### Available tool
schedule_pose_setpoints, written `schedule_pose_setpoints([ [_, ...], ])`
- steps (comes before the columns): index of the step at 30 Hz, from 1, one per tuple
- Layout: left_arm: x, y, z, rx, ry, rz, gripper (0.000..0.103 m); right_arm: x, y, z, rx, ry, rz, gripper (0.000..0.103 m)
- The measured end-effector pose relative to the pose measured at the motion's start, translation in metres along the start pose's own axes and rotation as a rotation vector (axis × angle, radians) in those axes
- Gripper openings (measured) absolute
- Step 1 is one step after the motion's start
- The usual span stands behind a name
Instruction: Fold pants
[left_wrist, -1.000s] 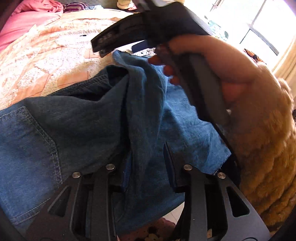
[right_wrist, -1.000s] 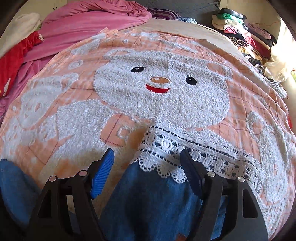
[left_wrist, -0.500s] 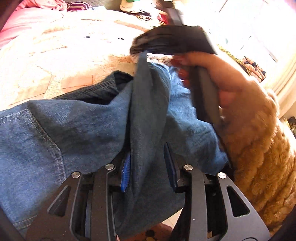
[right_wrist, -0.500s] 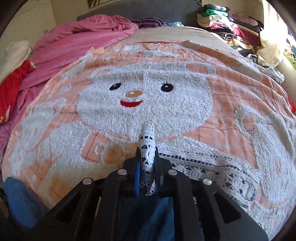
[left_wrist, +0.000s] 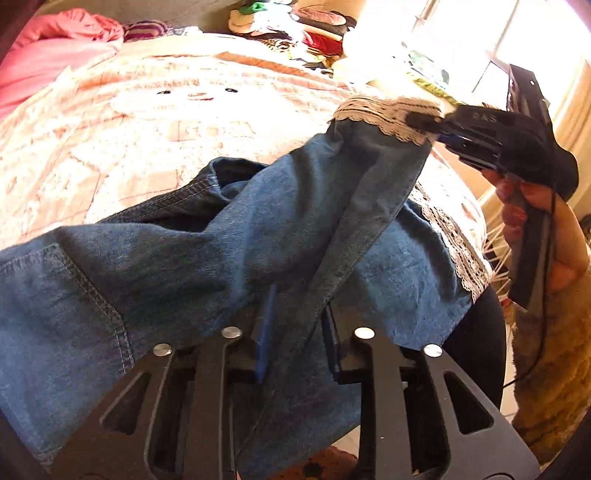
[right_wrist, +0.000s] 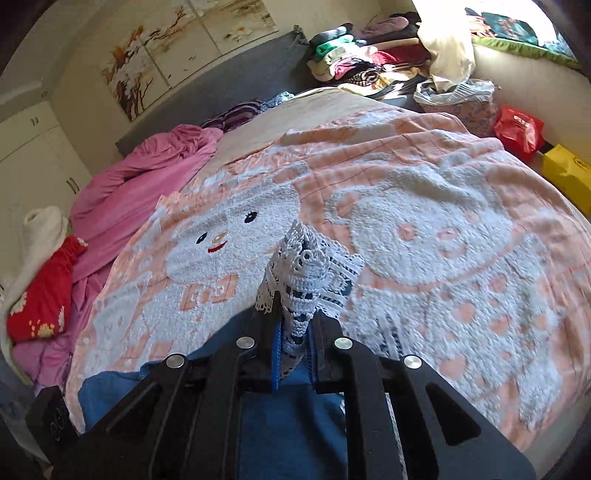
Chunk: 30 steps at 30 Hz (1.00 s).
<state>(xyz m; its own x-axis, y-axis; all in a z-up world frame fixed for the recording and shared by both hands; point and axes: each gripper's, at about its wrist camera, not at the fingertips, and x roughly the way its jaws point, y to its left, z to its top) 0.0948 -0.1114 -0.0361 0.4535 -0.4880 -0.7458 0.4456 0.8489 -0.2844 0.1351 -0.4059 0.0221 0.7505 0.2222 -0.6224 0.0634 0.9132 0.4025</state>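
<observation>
1. The blue denim pants (left_wrist: 207, 258) lie bunched on the bed (left_wrist: 122, 122), one leg lifted.
2. The left gripper (left_wrist: 295, 332) has its jaws closed on a denim fold.
3. The right gripper (right_wrist: 293, 350) pinches the white lace hem (right_wrist: 306, 273); a clothes pile (right_wrist: 354, 62) lies beyond.

Bed (right_wrist: 258, 122): carried a peach bear blanket (right_wrist: 424, 221)
On blanket: denim pants (left_wrist: 184, 258)
Beside: pink duvet (right_wrist: 140, 184)
</observation>
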Motion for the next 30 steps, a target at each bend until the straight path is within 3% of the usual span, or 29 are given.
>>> schedule_pose_setpoints([
  [8, -0.021, -0.017, -0.012, 0.132, -0.008, 0.001, 0.005, -0.059, -0.035, -0.052, 0.111, 0.028, -0.001, 0.010],
  [15, -0.013, -0.026, -0.024, 0.182, 0.024, -0.012, 0.006, -0.065, -0.060, -0.102, 0.167, 0.141, -0.050, 0.011],
  [21, -0.004, -0.026, -0.029, 0.179, 0.039, -0.021, 0.006, -0.073, -0.064, -0.103, 0.186, 0.124, -0.039, 0.017],
  [30, -0.019, -0.032, -0.039, 0.219, 0.053, -0.046, 0.002, -0.085, -0.065, -0.106, 0.156, 0.146, -0.035, 0.014],
])
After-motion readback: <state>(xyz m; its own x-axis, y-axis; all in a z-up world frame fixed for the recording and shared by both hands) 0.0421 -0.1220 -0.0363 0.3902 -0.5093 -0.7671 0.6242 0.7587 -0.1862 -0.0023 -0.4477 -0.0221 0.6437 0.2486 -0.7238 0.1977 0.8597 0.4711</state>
